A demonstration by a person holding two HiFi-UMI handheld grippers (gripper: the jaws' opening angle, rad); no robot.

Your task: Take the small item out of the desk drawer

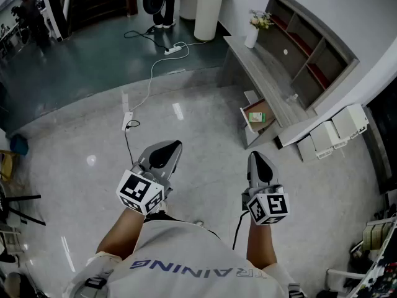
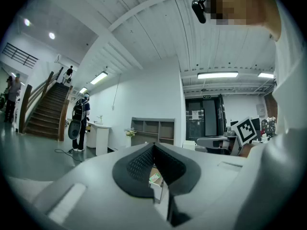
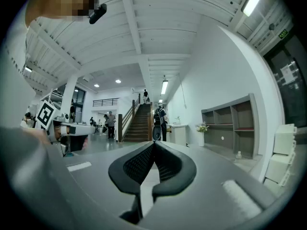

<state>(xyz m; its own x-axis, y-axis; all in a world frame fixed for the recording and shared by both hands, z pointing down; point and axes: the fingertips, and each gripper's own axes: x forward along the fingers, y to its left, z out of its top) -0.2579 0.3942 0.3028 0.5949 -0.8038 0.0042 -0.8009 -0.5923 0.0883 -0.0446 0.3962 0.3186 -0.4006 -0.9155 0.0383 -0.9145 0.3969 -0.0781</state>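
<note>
A grey desk (image 1: 260, 79) stands along the right wall, a few steps ahead of me. Its drawer (image 1: 257, 118) is pulled out, and a small green and white item (image 1: 255, 117) lies inside. Both grippers hang over the bare floor, well short of the desk. My left gripper (image 1: 175, 145) is shut with nothing in it; through the gap under its tips the item (image 2: 154, 178) shows far off. My right gripper (image 1: 255, 156) is shut and empty too, its tips (image 3: 154, 144) touching.
A shelf unit (image 1: 310, 48) rises behind the desk, with a white vase of flowers (image 1: 253, 35) at its far end. White boxes (image 1: 338, 129) stand right of the desk. A power strip and cable (image 1: 152, 73) trail across the floor. A person (image 1: 162, 2) stands by a white counter (image 1: 209, 8).
</note>
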